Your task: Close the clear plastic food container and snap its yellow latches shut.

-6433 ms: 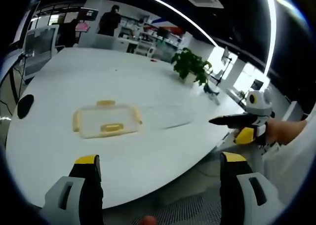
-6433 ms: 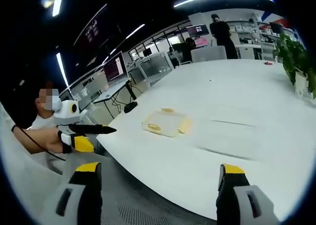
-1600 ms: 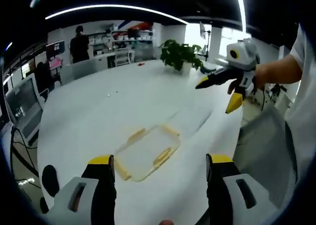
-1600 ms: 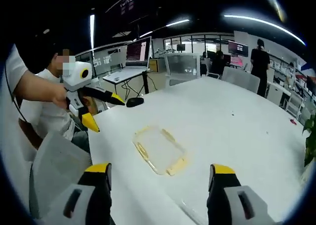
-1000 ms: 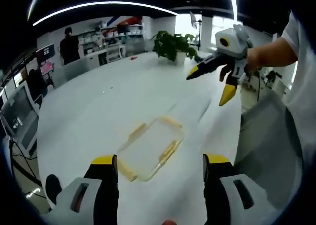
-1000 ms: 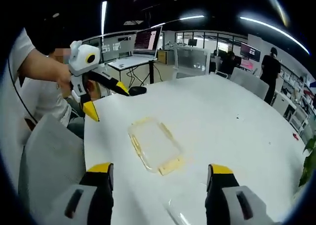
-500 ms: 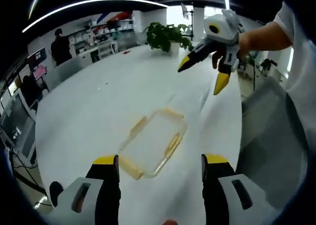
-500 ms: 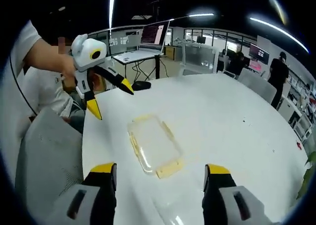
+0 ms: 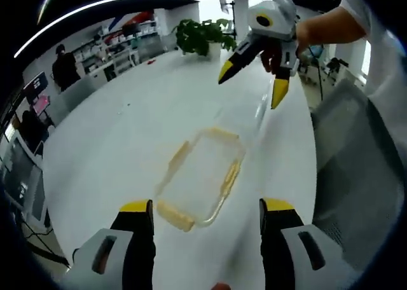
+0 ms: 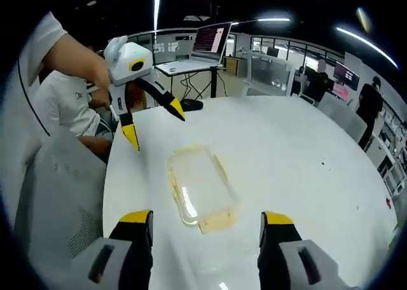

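A clear plastic container [image 9: 200, 175] with yellow latches [image 9: 230, 175] lies flat on the white table [image 9: 114, 131]. In the left gripper view my left gripper [image 9: 206, 207] hovers open just short of its near end, nothing between the jaws. My right gripper [image 9: 250, 89] hangs open above the table beyond the container's far end. A clear flat lid [image 9: 257, 112] lies faintly visible under it. In the right gripper view the container [image 10: 200, 188] sits ahead of my open right gripper [image 10: 206, 217]. The left gripper [image 10: 156, 130] is open above the table's edge past it.
A grey chair [image 9: 353, 150] stands at the table's edge beside me, also seen as the chair [image 10: 63, 194]. A potted plant [image 9: 194, 35] stands at the far end. A black mouse-like object [image 10: 191, 104] lies near the edge. A seated person [image 10: 70, 118] is behind it.
Both cameras have come nearer and higher over the container, which now looks larger. Each gripper has shifted inward toward the container. Both stay open; the container has not moved.
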`<state>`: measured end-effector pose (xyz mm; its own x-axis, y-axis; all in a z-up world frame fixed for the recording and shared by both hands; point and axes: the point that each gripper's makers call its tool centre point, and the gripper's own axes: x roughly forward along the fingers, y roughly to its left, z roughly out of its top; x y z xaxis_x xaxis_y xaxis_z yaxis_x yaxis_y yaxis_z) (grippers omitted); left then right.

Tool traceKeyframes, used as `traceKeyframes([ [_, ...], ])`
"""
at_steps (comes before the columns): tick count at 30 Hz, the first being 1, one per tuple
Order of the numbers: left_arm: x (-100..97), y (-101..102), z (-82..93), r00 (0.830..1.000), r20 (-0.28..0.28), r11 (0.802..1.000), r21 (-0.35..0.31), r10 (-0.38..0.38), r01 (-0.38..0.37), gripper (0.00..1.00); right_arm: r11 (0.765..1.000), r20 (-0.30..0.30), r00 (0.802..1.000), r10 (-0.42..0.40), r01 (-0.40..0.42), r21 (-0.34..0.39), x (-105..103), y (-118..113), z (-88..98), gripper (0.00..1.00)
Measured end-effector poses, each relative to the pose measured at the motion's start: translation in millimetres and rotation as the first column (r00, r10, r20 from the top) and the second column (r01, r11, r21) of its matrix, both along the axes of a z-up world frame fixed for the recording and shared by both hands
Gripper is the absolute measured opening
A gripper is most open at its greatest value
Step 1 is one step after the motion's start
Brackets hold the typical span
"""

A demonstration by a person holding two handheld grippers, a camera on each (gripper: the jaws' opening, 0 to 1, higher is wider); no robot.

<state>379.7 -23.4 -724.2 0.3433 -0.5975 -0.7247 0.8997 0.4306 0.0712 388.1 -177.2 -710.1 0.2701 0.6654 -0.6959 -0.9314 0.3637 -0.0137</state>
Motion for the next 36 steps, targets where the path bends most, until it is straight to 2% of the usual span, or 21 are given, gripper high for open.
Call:
traceKeyframes([
  [2,3.5,1.9,-2.5,1.0,0.009,1.0,0.028,-0.014,0.013,0.66,1.0,0.009,1.0,0.014,-0.014,-0.023,0.7,-0.2,-3.1,0.66],
  [7,7.8,5.2,-7.1,1.0,0.005,0.998,0.052,-0.026,0.026,0.65,0.998,0.015,0.999,0.033,-0.032,-0.047,2.0,0.0,-9.1,0.64],
  [14,10.5,7.0,-14.5,0.995,0.002,0.99,0.098,-0.1,0.099,0.65,0.997,0.005,0.999,0.041,-0.041,-0.059,7.8,0.5,-14.5,0.62],
  [17,15.7,10.3,-19.0,0.991,0.009,0.981,0.142,-0.133,0.13,0.64,0.996,-0.001,0.999,0.052,-0.052,-0.075,9.0,0.7,-19.4,0.61],
  [20,23.3,11.5,-20.2,0.992,0.0,0.982,0.139,-0.129,0.127,0.64,0.994,-0.004,0.998,0.067,-0.067,-0.087,9.9,2.5,-22.4,0.6],
  [36,32.2,14.7,-37.3,0.98,-0.032,0.964,0.176,-0.197,0.199,0.63,0.974,-0.022,0.988,0.151,-0.152,-0.168,12.2,5.3,-46.9,0.57],
])
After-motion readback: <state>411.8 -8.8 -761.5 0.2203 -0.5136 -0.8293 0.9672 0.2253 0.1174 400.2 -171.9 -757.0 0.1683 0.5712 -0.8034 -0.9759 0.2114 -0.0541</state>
